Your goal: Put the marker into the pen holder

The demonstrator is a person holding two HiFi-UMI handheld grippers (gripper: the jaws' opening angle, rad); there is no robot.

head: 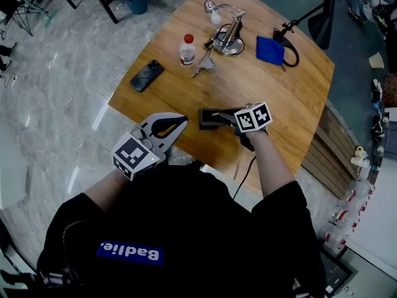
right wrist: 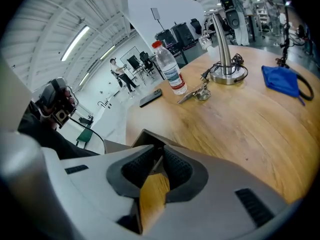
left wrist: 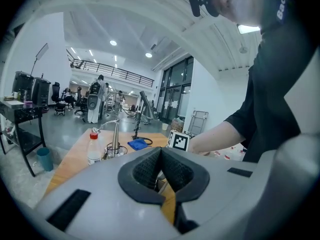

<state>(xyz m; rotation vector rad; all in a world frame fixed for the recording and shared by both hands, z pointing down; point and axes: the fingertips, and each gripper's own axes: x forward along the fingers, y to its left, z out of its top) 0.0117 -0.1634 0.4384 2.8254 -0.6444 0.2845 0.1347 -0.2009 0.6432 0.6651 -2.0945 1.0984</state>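
A dark box-shaped pen holder stands near the front edge of the wooden table. My right gripper reaches over it from the right, jaws together. In the right gripper view the pads meet at the tips, and the holder's grey rim shows just beyond them. My left gripper hovers at the table's front edge, left of the holder, with its jaws shut and empty. No marker shows in any view.
A black phone lies at the table's left. Behind the holder stand a water bottle, keys and a metal desk lamp. A blue cloth with a black cable lies at the back right.
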